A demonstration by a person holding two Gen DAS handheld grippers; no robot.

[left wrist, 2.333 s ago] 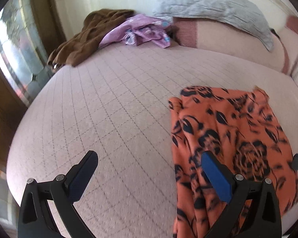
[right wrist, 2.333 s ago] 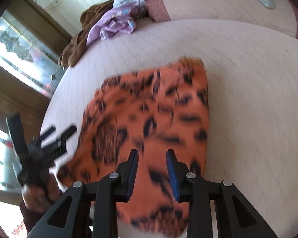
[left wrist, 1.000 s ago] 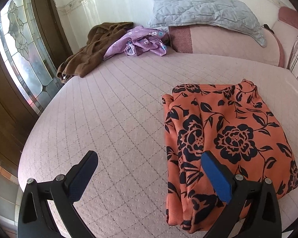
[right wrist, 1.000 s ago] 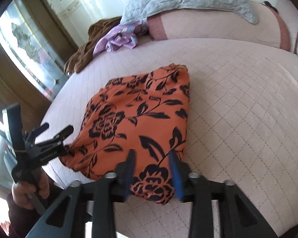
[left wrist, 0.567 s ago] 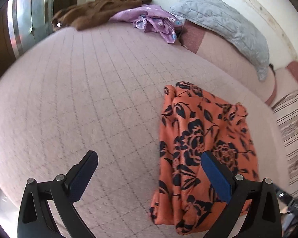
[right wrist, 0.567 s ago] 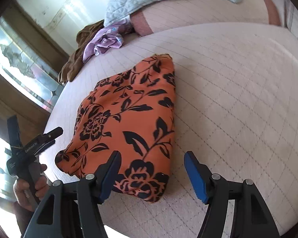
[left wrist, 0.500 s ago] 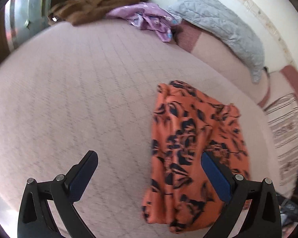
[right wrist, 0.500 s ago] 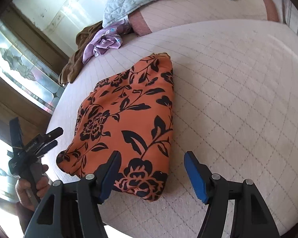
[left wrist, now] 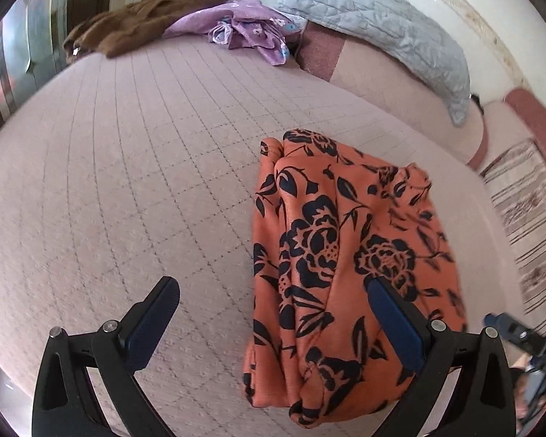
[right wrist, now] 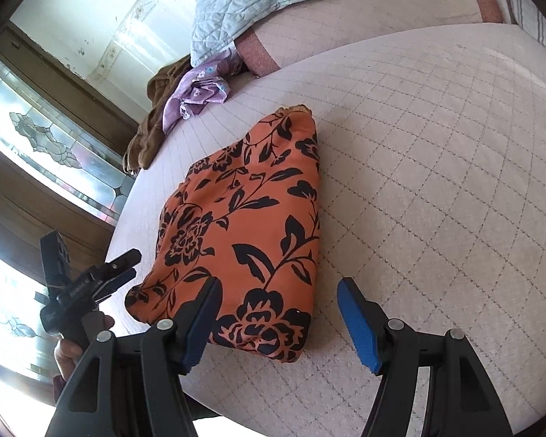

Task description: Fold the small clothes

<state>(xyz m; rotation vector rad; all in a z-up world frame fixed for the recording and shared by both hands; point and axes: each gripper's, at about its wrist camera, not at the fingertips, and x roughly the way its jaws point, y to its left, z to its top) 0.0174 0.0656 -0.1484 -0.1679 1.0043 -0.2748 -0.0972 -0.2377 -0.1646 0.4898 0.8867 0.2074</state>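
An orange garment with black flowers lies folded into a thick rectangle on the pink quilted bed. My left gripper is open and empty, above the bed's near edge, with its right finger over the garment's near end. My right gripper is open and empty, just above the garment's near right corner. The left gripper also shows in the right wrist view, held by a hand off the bed's left edge.
A brown garment and a purple flowered one lie heaped at the bed's far side. A grey quilted pillow rests on a pink bolster. A stained-glass window stands to the left. A striped cloth lies at right.
My right gripper has opened from nearly shut and let the garment lie. Both grippers have drawn back toward the bed's near edge. The garment stays folded.
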